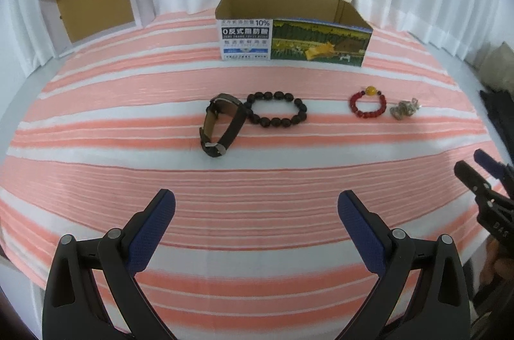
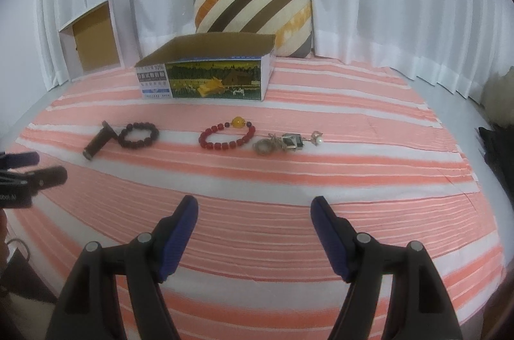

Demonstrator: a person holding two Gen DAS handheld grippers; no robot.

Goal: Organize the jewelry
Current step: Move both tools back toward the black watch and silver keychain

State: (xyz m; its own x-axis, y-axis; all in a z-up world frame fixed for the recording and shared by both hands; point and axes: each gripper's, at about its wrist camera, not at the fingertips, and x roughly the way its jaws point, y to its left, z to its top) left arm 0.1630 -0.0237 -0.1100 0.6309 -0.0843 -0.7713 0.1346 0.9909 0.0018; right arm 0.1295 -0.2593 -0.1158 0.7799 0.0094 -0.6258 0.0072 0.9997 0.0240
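**Both grippers poised before the jewelry row**

The left gripper and right gripper spread their blue-padded fingers wide, holding nothing, above the pink-and-white striped table. Beyond them lie a dark leather-strap watch, dark wooden bead bracelet, red bead bracelet with an amber bead and tangled chain trinkets. Farther back stands an open printed cardboard box.

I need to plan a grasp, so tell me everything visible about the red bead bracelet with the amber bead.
The red bead bracelet is a closed loop of glossy red beads, with one larger amber-yellow bead flanked by small dark beads on its far side. It lies flat on the pink-and-white striped cloth, in front of the open cardboard box. Nothing touches it.
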